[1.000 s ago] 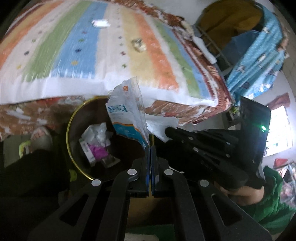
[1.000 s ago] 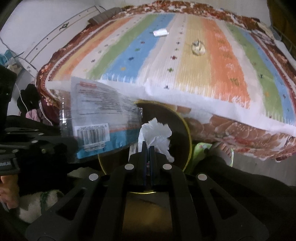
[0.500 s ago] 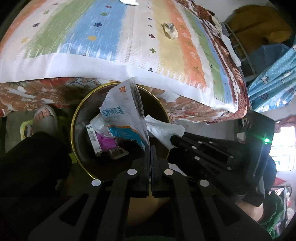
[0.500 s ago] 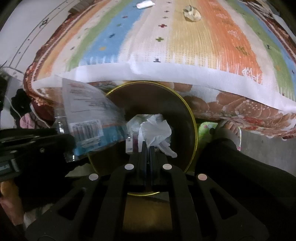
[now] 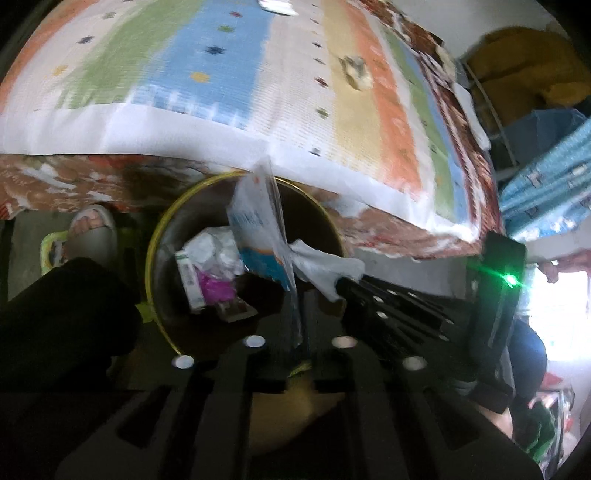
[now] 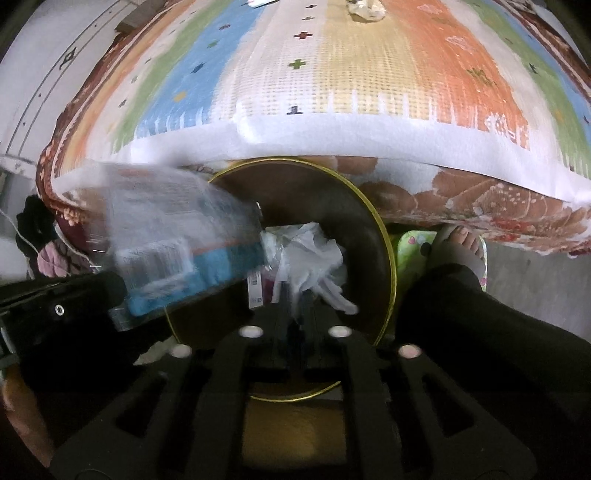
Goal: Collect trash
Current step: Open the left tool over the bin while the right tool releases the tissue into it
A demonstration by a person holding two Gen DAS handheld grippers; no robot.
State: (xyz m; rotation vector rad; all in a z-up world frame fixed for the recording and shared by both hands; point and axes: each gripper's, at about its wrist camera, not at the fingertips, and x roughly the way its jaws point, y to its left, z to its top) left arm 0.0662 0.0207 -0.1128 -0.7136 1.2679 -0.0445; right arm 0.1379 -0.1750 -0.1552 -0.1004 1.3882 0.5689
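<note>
We take the gold-rimmed bin [image 6: 384, 236] as our landmark; behind and above it spreads the striped blanket [image 6: 332, 74] on the bed, where a crumpled scrap [image 5: 356, 72] and a white scrap [image 5: 277, 5] still lie, well apart from the bin; over the bin's mouth hangs the plastic wrapper [image 5: 258, 229], its lower edge between the opening jaws of our left gripper [image 5: 297, 341], the pads no longer pinching it; beside it the tissue [image 6: 314, 258] sits between the opening jaws of our right gripper [image 6: 295, 332], also loosening; both are feather-light and limp, so we judge they will flutter down slowly; the wrapper is slick, best pinched at an edge; the tissue crushes anywhere.
</note>
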